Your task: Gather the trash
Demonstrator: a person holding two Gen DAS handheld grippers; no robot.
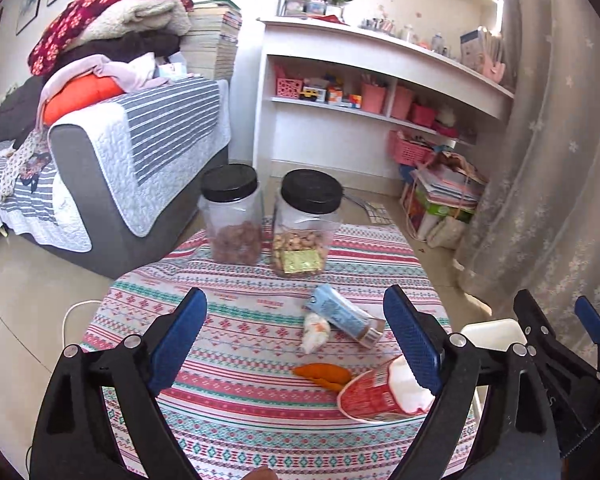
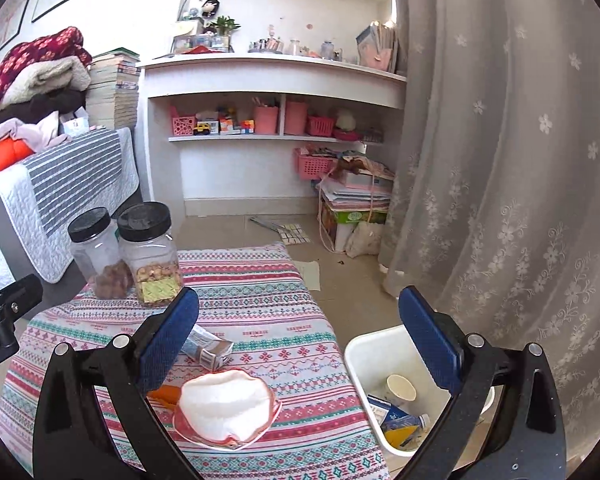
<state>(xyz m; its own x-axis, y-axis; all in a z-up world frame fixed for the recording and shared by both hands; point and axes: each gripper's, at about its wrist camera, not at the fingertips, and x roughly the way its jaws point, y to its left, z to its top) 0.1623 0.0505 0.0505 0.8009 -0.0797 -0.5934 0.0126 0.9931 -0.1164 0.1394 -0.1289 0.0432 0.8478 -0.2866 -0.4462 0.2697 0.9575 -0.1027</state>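
On the patterned tablecloth (image 1: 240, 408) lie a crushed red-and-white paper cup (image 1: 380, 396), an orange peel (image 1: 324, 374), a small white crumpled wrapper (image 1: 315, 332) and a light blue drink carton (image 1: 342, 314). My left gripper (image 1: 296, 344) is open above them, holding nothing. My right gripper (image 2: 300, 344) is open and empty above the table's right edge, with the paper cup (image 2: 226, 410) and carton (image 2: 206, 346) below it. A white bin (image 2: 374, 354) stands on the floor to the right and holds a paper cup (image 2: 401, 388) and a blue carton (image 2: 400, 422).
Two black-lidded clear jars (image 1: 232, 216) (image 1: 306, 224) stand at the table's far side. A grey sofa (image 1: 112, 184) with piled clothes is at the left. White shelves (image 1: 380, 80) line the back wall. A lace curtain (image 2: 500, 160) hangs at the right.
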